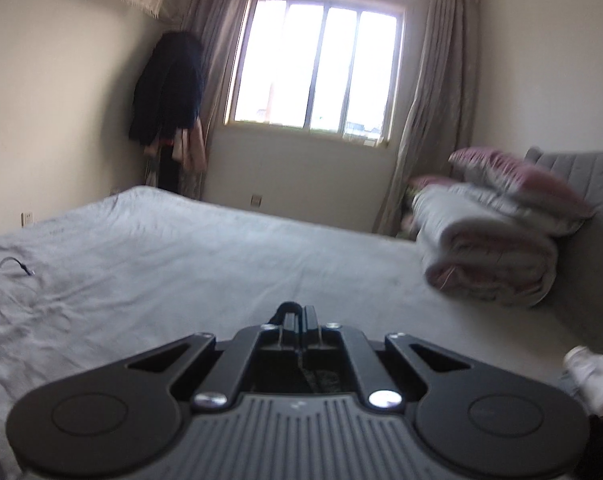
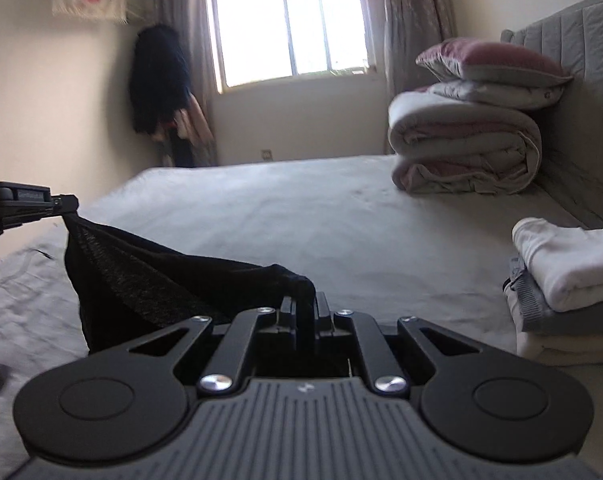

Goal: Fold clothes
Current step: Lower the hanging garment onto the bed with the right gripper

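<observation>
Both grippers, left (image 2: 63, 204) and right (image 2: 301, 304), pinch the black garment (image 2: 149, 276), which sags between them over the bed (image 2: 301, 216). It's soft, light and floppy, so I'd grip at corners.

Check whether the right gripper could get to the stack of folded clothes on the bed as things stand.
Probably not yet: the right gripper is shut on the black garment, which the left gripper also holds. The folded stack lies unobstructed to its right.

Matt black knit garment (image 2: 153, 276), matt black plastic tool (image 2: 304, 308) with shiny metal screws, wrinkled grey cloth bedsheet (image 2: 301, 216)
</observation>
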Tool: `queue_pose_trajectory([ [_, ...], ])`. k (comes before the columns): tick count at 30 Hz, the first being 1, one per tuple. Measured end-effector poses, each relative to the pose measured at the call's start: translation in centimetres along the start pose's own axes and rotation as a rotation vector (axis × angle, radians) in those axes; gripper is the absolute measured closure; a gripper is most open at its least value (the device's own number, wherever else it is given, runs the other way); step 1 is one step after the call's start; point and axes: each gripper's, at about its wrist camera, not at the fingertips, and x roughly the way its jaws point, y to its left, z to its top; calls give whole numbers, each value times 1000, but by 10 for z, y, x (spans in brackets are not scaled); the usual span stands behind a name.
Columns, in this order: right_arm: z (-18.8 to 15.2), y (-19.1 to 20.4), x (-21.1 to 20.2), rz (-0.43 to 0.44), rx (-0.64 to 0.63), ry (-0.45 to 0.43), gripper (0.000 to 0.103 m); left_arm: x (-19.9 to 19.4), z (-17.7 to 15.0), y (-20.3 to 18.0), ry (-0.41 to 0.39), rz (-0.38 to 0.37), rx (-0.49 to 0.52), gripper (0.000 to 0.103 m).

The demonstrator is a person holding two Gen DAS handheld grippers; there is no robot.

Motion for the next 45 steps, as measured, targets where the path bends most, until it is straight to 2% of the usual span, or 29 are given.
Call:
queue_pose_trajectory([
  [6,-15,-23,52,-61,-3,42,94,66,-23,-23,37,26,64,102],
  [11,-32,-33,84,-96,13,78,94,116,-41,-28,92,50,65,102],
  [16,-48,-39,110,-89,34,117,94,145,-57,-39,107,62,143,101],
  [23,-45,-42,110,-62,69,166,87,162,-64,-32,196,41,100,95],
  [24,-44,-42,109,-59,73,173,86,162,-65,-31,211,37,98,92],
  [26,-42,-42,108,-51,81,187,76,159,-67,-28,240,24,93,83],
  [27,-41,-43,107,-47,84,194,61,158,-68,-27,255,18,90,73],
  [28,-39,-44,107,-53,84,191,57,154,-67,-25,265,14,78,65],
  [35,-33,-48,73,-61,128,211,57,121,-60,-11,314,-10,12,44],
  [37,-36,-44,62,-68,125,225,57,107,-56,-7,306,-7,1,30],
  [42,-44,-34,36,-71,132,260,55,71,-47,6,302,-75,-50,13],
  [45,-51,-25,20,-55,136,277,53,52,-47,20,334,-98,-118,11],
])
